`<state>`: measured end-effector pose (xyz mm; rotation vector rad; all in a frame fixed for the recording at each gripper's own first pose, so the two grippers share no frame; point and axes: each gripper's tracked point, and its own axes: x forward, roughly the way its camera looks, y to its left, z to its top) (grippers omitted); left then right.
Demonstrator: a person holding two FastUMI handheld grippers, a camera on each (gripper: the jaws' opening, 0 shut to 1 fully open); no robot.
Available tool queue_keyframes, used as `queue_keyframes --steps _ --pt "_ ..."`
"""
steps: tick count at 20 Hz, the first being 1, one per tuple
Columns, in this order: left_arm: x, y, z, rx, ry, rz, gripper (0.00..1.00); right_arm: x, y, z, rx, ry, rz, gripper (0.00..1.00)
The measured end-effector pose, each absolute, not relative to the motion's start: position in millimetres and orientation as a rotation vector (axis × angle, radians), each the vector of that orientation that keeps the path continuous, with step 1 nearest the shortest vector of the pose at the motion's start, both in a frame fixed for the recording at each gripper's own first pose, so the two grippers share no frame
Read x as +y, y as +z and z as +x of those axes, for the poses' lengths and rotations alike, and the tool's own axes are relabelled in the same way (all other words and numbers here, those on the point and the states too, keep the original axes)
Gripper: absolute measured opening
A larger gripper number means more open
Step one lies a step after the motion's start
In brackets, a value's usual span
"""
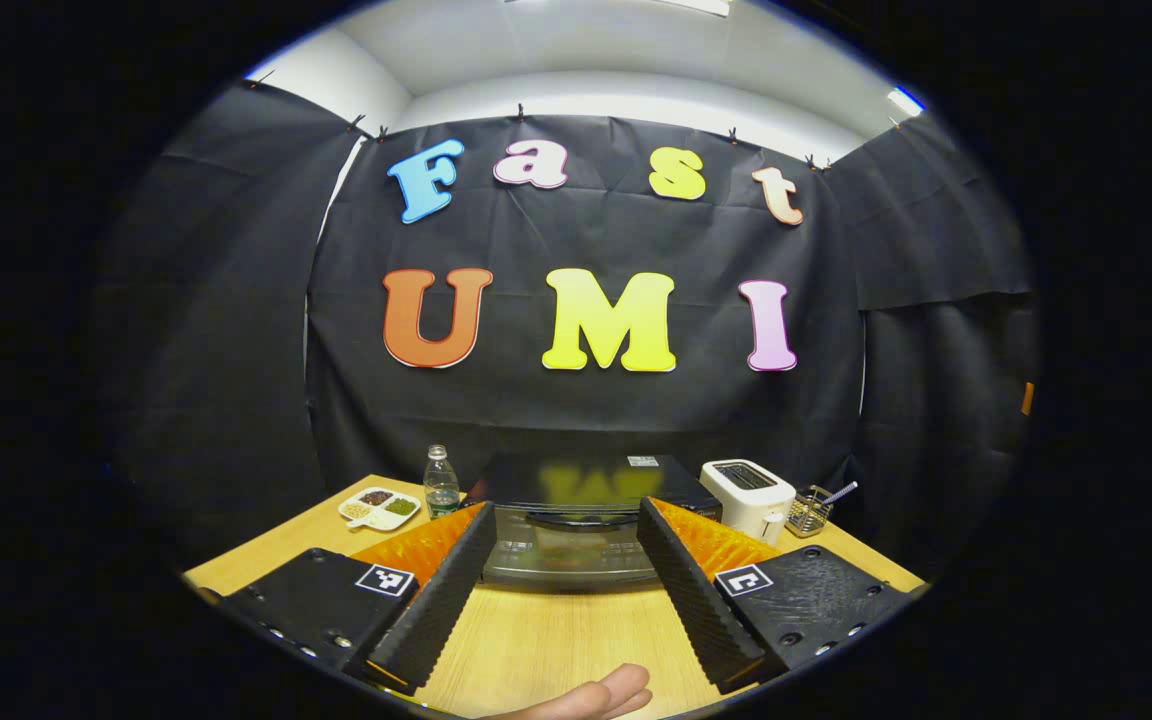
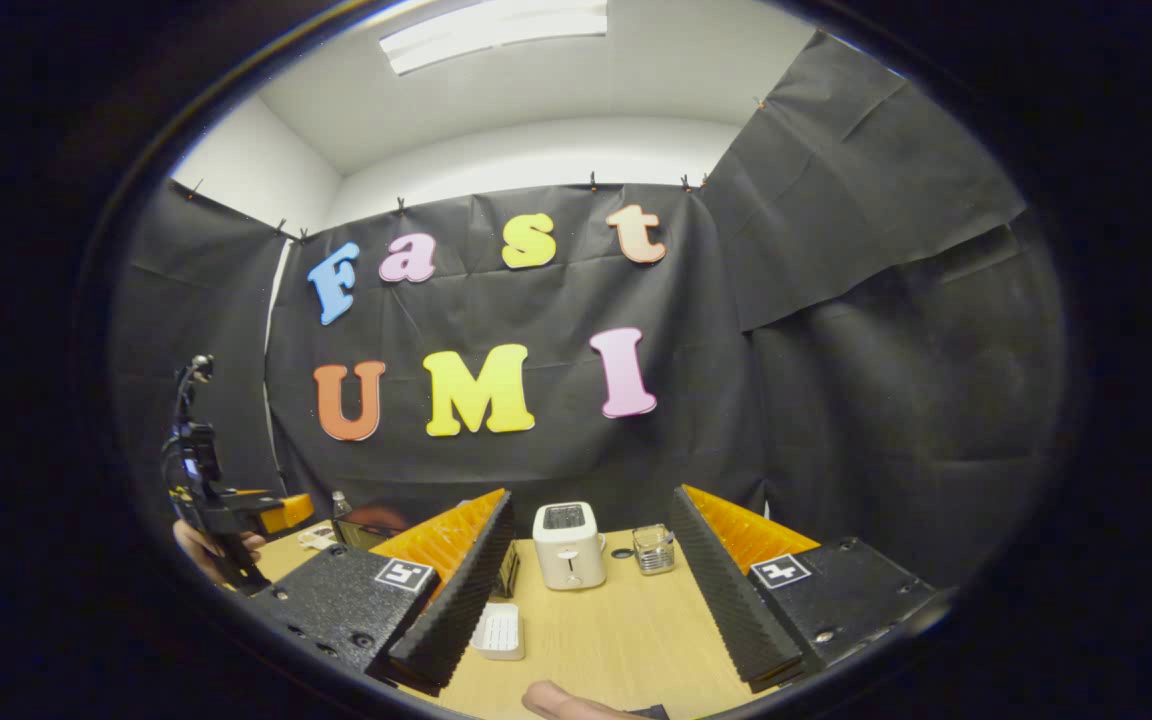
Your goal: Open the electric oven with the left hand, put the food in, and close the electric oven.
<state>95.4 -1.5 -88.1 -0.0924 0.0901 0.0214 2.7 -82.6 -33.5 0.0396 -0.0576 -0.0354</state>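
On the wooden table [image 1: 536,640] sits a black, glass-fronted electric oven [image 1: 576,520] (door shut), both tools spread wide

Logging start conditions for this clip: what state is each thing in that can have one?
Black electric oven with glass door: door shut.
Left gripper: open, empty, lined up with the oven.
Right gripper: open, empty.
White two-slot toaster: upright, slots look empty.
Clear plastic bottle: upright, capped.
White divided dish: compartments filled.
Small white tray: flat on the wooden table; contents unclear.
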Motion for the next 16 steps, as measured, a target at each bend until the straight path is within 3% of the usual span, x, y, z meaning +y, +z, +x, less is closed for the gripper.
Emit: queue_keyframes --steps 2,3,4,10,16 --pt "1 -74 75 0.065 0.029 -0.084 0.93 -82 -32 1 -0.066 -0.038 0.036 0.89" --pt "0 -69 65 0.057 0.030 -0.092 0.85 -80 -29 -1 -0.076 -0.030 0.038 0.89" --pt "-1 -63 57 0.043 0.025 -0.099 0.93 -79 -30 -1 -0.081 -0.025 0.040 1.00" --pt "-5 -42 7 -0.037 -0.004 -0.129 0.93 -77 -28 0 -0.075 -0.020 0.013 1.00" --pt "0 -36 -2 -0.045 0.022 -0.134 0.93 -78 -21 3 -0.104 -0.032 0.027 0.99"
